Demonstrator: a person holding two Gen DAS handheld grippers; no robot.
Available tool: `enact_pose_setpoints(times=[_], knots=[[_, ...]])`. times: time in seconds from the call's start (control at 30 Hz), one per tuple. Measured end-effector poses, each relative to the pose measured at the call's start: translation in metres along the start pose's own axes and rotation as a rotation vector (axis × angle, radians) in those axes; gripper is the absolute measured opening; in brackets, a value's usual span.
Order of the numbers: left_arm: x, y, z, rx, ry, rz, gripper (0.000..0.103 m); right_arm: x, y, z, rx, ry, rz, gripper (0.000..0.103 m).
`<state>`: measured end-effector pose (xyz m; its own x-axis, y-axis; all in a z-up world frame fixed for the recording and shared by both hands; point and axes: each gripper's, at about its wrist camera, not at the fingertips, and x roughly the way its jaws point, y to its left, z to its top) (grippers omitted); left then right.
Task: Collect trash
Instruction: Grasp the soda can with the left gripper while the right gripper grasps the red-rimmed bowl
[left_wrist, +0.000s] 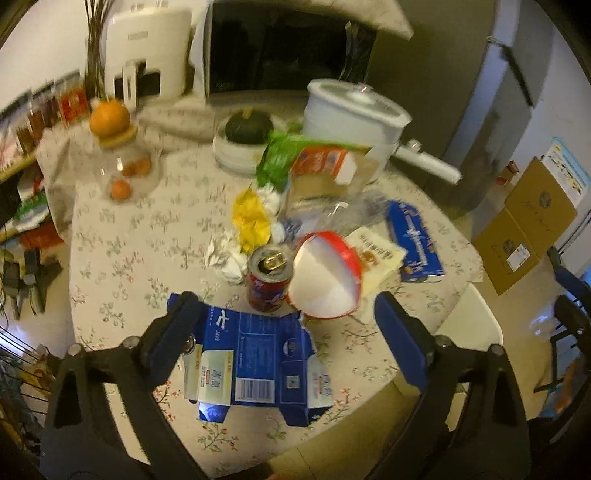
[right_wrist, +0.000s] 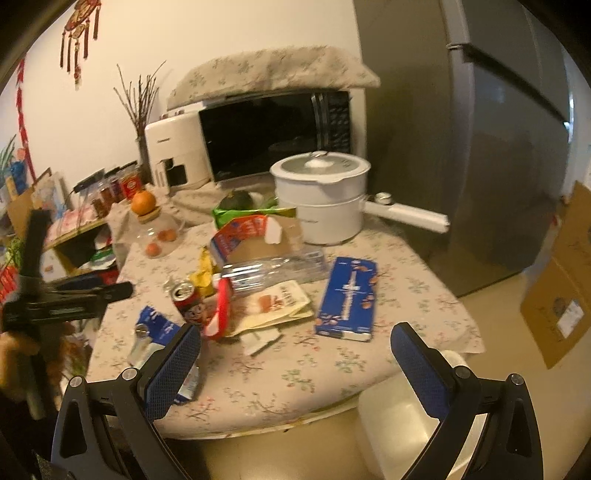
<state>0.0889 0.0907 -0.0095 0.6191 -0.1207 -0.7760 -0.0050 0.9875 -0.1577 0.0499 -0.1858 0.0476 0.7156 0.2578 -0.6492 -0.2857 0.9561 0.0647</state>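
Observation:
A flattened blue milk carton (left_wrist: 258, 354) lies on the flowered tablecloth (left_wrist: 129, 258), directly under my left gripper (left_wrist: 284, 301). That gripper is open, and its left finger overlaps the carton's corner. Just beyond stand a red drink can (left_wrist: 267, 282) and a tipped red-rimmed paper bowl (left_wrist: 325, 280). Crumpled tissue (left_wrist: 229, 258), a yellow wrapper (left_wrist: 251, 218), a beige snack bag (right_wrist: 280, 302), a clear plastic bottle (right_wrist: 273, 271) and a long blue box (right_wrist: 349, 297) lie around them. My right gripper (right_wrist: 297, 332) is open near the table's front edge with nothing between its fingers.
At the back stand a white pot (right_wrist: 321, 195) with a long handle, a microwave (right_wrist: 273, 136), a dark squash (left_wrist: 247, 127) and a glass jar topped with an orange (left_wrist: 110, 118). A grey fridge (right_wrist: 498, 147) and cardboard boxes (left_wrist: 528, 221) are to the right.

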Motion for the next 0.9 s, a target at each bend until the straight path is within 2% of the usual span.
enact_pose_setpoints(times=[0.1,0.23,0.33,0.5,0.67,0.9], knots=[[0.026,0.010,0.002,-0.024,0.039,-0.008,0.086,0.021,0.005,0.012,-0.005,0.045,0.019,0.103],[0.058,0.012,-0.001,0.000,0.079,0.007,0.080,0.049,0.010,0.024,-0.004,0.101,0.060,0.103],[0.078,0.011,0.002,0.020,0.097,0.004,0.076,0.074,0.011,0.020,0.006,0.119,0.079,0.103],[0.103,0.005,0.007,0.082,0.102,0.037,0.062,0.121,0.014,0.012,-0.002,0.237,0.080,0.103],[0.115,0.003,0.008,0.096,0.099,0.032,0.055,0.144,0.016,0.012,0.017,0.275,0.106,0.103],[0.115,0.003,0.014,0.088,0.081,0.052,0.055,0.171,0.032,0.012,0.039,0.322,0.144,0.102]])
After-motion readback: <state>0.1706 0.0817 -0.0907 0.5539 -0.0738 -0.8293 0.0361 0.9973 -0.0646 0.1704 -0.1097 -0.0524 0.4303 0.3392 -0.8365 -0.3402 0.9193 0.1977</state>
